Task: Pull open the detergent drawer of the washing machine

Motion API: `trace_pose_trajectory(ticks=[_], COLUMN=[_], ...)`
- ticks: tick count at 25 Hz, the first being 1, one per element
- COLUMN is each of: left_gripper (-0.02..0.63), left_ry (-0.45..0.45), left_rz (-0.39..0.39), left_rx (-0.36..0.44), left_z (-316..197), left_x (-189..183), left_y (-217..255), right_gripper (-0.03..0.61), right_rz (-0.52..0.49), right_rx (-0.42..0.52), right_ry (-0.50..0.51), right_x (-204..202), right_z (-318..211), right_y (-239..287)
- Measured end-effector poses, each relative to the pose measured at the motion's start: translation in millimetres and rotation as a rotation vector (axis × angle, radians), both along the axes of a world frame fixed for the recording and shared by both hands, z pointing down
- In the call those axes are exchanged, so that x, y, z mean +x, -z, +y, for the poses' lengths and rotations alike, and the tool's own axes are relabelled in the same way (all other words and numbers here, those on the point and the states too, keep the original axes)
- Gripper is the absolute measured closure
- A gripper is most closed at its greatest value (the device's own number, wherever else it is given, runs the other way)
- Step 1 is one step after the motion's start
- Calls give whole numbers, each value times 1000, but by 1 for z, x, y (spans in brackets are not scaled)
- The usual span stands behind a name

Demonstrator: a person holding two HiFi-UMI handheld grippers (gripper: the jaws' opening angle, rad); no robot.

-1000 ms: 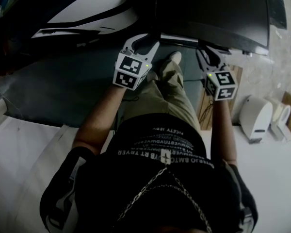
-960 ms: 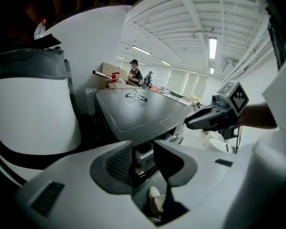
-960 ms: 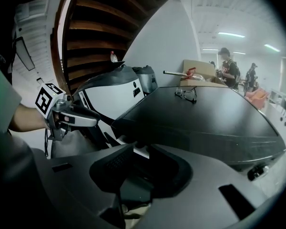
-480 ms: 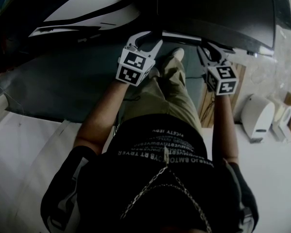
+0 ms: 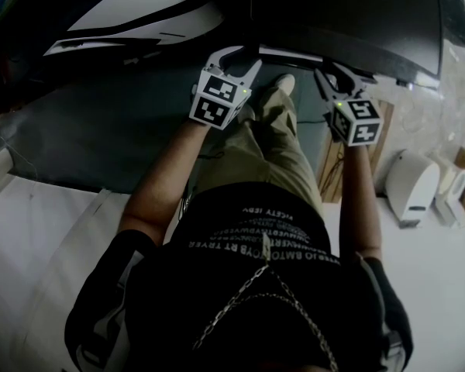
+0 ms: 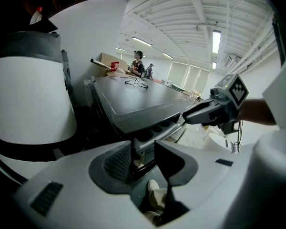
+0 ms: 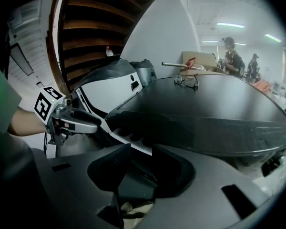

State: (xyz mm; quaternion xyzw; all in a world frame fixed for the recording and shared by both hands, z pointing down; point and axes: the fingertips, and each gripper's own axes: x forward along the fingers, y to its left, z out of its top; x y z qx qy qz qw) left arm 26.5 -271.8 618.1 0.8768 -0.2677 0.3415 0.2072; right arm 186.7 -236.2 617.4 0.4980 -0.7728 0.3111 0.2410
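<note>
The black shirt [image 5: 256, 239] has three lines of white letters. They stand upside down in the head view and are too blurred to read surely. The left cube [image 5: 217, 99] and the right cube [image 5: 355, 121] carry only black-and-white square patterns.

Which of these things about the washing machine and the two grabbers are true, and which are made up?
1. A pair of glasses lies on the washing machine's dark top. True.
2. The detergent drawer is pushed fully shut. False: it sticks out, and its compartments show.
3. The left gripper grips a bottle. False: its jaws are opening and pinch nothing; only the drawer's edge shows through the gap.
4. The right gripper points at the drawer too. True; its jaws are opening, with nothing pinched.
</note>
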Motion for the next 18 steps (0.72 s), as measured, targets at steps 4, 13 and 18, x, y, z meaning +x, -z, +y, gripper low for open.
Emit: trace_pose_trajectory(ticks=[4,13,18], left_gripper=[476,476,476], left_ry=[-4,-10,-34], left_rz=[4,-10,-29], left_rx=[-8,-33,-52], left_z=[1,9,24], left_x=[3,2,-2], left_y=[-5,-8,-10], right_gripper=[460,460,460], right_rz=[-84,-135,-129], right_rx=[-11,-41,-46], right_ry=[-40,-84,-74], right_x=[-4,-4,-8], right_z=[1,6,20], right_y=[-1,-1,-2])
